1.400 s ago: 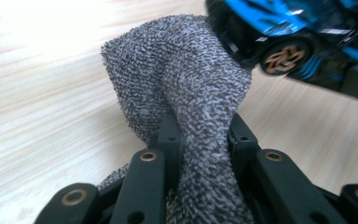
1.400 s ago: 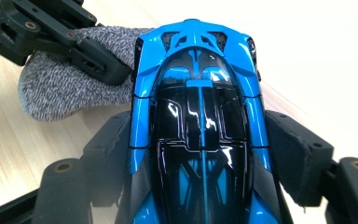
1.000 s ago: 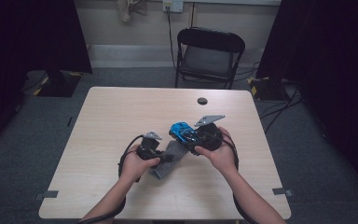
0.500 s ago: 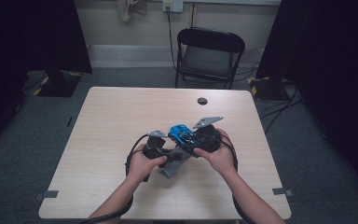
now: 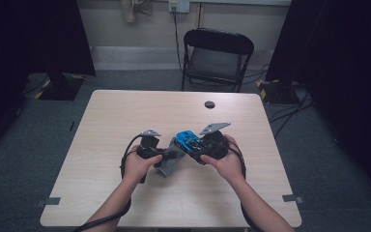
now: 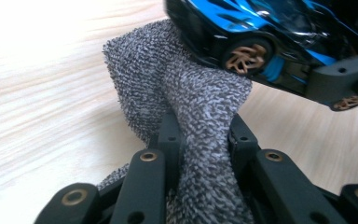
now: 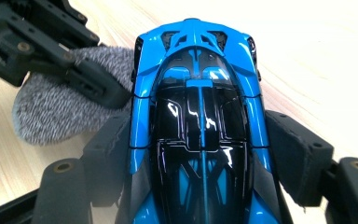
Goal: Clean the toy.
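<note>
On the left, the left gripper has its jaws pressed together on a fold of the grey knitted cloth, the fabric bunched between the two black pads and rising past them in a loose hump. Pinching the cloth low and letting the free part stand up seems meant to give a soft pad that can be pushed along the bodywork, so the work in hand looks like wiping the toy. In the left gripper view the cloth's upper edge lies against the flank of the blue toy car, just beside a gold-spoked wheel, while the rest trails down toward the bench. Further right, the right gripper holds the car by its sides: its jaws stand partly spread, one pad on each flank, clamping the body at about mid-length with the roof and nose pointing away from the hand. That grip keeps the car steady and lifted a little off the bench near its middle, so the flank facing the cloth is free to be rubbed. In the right gripper view the cloth and the other gripper's jaws sit right at the car's side. A small dark round object lies well apart, toward the far edge.
</note>
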Tool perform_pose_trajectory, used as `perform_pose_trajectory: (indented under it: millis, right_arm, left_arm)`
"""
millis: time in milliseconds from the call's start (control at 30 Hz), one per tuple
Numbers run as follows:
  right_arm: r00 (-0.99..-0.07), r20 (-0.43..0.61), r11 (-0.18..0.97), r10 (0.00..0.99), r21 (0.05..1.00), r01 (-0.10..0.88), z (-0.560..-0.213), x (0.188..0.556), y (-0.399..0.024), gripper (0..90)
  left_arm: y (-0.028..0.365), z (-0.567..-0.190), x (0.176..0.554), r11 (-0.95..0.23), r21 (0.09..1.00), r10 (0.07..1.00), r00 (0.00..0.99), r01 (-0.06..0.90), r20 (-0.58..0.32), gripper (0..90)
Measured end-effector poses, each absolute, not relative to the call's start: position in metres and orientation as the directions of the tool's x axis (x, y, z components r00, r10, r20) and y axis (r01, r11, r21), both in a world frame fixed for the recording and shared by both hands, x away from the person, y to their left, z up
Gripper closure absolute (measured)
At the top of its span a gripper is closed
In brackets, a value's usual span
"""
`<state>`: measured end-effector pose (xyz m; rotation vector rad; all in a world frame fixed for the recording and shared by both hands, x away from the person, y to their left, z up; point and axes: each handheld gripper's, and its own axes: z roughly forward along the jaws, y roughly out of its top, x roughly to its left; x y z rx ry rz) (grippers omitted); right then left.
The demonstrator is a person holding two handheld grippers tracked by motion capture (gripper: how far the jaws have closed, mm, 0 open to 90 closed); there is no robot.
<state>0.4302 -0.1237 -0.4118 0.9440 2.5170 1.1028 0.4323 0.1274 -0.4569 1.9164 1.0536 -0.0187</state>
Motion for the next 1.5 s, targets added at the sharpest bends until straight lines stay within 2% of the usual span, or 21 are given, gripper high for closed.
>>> perform_pose_trajectory:
  millis: [200,367,567,767,900,1067,1500]
  right_arm:
    - [-0.762,0.043,0.505,0.646,0.724,0.469,-0.413,0.429,-0.125,28.5]
    - [-0.757,0.044,0.495,0.652,0.731,0.469,-0.412,0.430,-0.127,28.5]
    - [-0.752,0.042,0.485,0.658,0.739,0.467,-0.408,0.432,-0.126,28.5]
    - [-0.749,0.034,0.488,0.662,0.739,0.465,-0.409,0.433,-0.125,28.5]
    - [-0.748,0.036,0.492,0.662,0.732,0.471,-0.413,0.433,-0.125,28.5]
    - [-0.750,0.045,0.491,0.660,0.729,0.477,-0.416,0.433,-0.126,28.5]
    - [-0.757,0.051,0.495,0.651,0.728,0.475,-0.418,0.430,-0.125,28.5]
  left_arm:
    - [0.137,-0.458,0.436,-0.196,0.711,0.689,0.611,0.675,-0.389,72.8]
    - [0.137,-0.466,0.433,-0.249,0.690,0.695,0.621,0.680,-0.361,72.8]
    - [0.110,-0.470,0.419,-0.328,0.681,0.623,0.692,0.655,-0.365,72.8]
    - [0.086,-0.468,0.412,-0.354,0.694,0.552,0.739,0.627,-0.386,72.8]
    - [0.081,-0.466,0.411,-0.352,0.700,0.537,0.747,0.621,-0.392,72.8]
    - [0.085,-0.465,0.414,-0.333,0.706,0.548,0.738,0.625,-0.394,72.8]
    - [0.124,-0.460,0.433,-0.243,0.718,0.662,0.652,0.652,-0.368,72.7]
